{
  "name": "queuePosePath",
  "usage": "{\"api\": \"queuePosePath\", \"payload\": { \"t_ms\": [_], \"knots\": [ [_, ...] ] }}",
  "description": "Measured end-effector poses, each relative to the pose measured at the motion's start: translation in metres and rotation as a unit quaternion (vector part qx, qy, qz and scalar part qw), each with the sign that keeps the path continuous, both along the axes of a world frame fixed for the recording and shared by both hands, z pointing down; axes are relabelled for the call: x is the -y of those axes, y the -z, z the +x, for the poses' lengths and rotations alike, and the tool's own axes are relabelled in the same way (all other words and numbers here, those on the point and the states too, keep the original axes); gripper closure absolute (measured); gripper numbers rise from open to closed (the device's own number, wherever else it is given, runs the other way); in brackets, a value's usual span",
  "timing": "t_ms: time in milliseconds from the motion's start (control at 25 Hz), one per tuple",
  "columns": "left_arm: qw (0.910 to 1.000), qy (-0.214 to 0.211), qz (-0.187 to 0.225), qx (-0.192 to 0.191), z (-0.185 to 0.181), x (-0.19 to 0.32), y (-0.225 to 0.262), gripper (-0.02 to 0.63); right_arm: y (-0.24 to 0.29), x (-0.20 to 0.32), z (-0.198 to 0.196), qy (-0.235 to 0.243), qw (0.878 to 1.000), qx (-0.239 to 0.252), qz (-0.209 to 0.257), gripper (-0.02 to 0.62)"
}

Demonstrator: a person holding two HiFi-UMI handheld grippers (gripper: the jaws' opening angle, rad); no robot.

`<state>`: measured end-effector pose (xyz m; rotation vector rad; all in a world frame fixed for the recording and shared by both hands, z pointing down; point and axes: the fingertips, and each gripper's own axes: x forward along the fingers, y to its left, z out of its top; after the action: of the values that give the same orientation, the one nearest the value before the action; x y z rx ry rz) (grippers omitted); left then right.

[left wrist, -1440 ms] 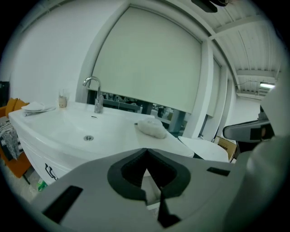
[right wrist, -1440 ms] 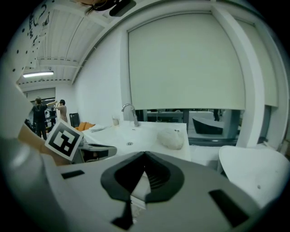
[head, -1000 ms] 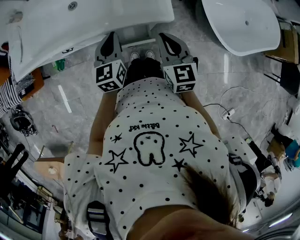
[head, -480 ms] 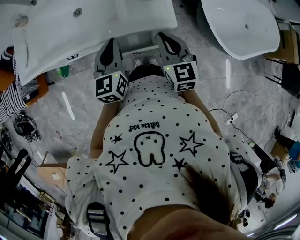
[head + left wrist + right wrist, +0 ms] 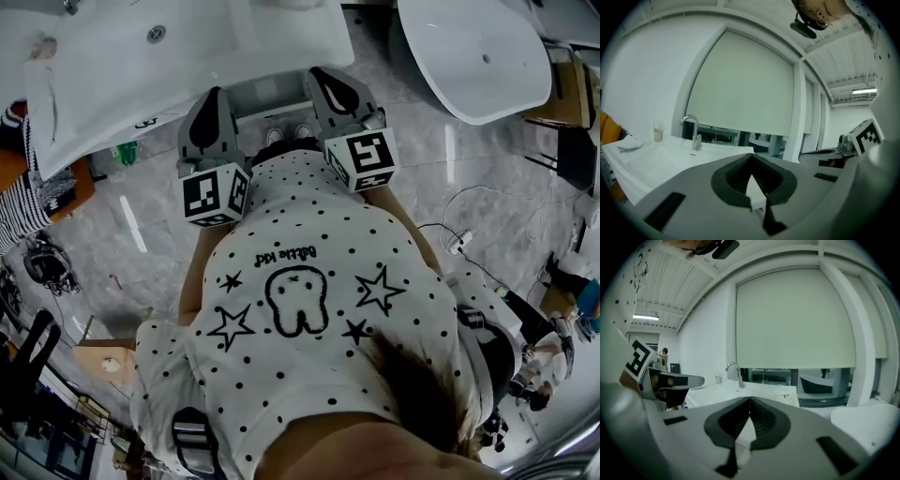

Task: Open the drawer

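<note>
Now shut, empty: left hand-held gripper (image 5: 751,157), right hand-held gripper (image 5: 750,399) (drawer unseen, maybe 12 o'clock); likely stiff, pull its front.

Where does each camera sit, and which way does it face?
Head view: on the head, facing steeply down at shirt, left gripper, right gripper, sink.
Left gripper view: on that gripper, facing along its shut jaws to the faucet; right gripper at right.
Right gripper view: likewise along its shut jaws; left gripper at left.
Shared: both gripper views show faucet and blind.
</note>
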<state>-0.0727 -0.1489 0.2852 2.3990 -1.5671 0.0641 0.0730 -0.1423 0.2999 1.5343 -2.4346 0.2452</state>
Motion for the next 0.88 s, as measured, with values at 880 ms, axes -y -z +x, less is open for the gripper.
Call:
{"api": "queuePosePath", "payload": {
  "t_ms": [880],
  "knots": [
    [0.9993, -0.035, 0.014, 0.001, -0.014, -0.021, 0.001, 0.601, -0.01, -0.017, -0.041, 0.03, 1.0, 0.006, 0.004, 0.581]
  ]
}}
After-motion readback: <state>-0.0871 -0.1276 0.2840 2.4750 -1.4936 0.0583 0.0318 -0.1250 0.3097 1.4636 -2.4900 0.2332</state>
